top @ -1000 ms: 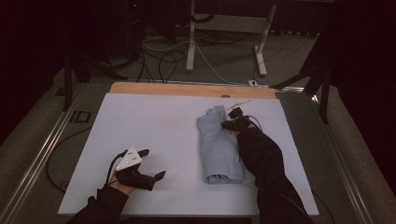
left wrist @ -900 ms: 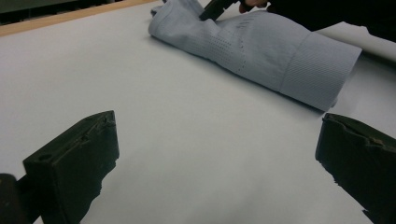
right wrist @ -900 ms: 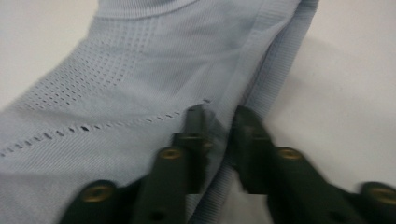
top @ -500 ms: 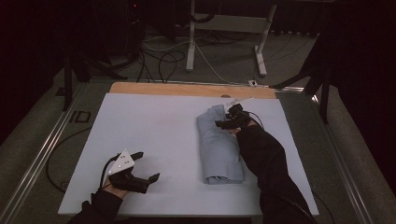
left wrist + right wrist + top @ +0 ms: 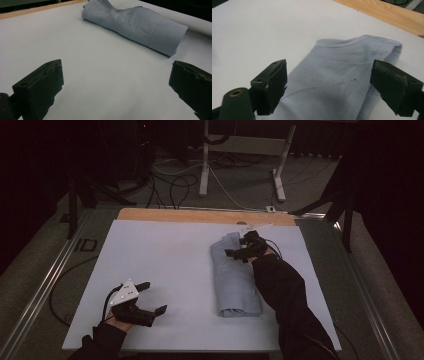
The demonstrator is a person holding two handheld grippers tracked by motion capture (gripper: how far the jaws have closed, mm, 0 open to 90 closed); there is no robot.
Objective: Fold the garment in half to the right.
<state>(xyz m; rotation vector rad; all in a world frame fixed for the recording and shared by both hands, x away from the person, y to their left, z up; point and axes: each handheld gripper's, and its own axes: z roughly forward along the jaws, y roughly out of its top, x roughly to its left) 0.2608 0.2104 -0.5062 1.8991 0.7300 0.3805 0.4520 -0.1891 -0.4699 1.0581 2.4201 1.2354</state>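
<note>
A light blue garment lies folded into a long narrow bundle on the white sheet, right of centre. My right gripper hovers over its far end, open, jaws spread wide above the perforated fabric and gripping nothing. Near the front left of the sheet my left gripper stands open and empty, well apart from the garment. In the left gripper view the garment lies ahead beyond bare sheet, with the gripper low over the surface.
A wooden table edge runs along the far side of the sheet, also seen as a wooden strip. Beyond the table, cables and a white stand's legs sit on the floor. Metal rails flank the table.
My left gripper has drifted slightly to the left near the front edge, still open. The right gripper has stayed over the garment's far end with little movement.
</note>
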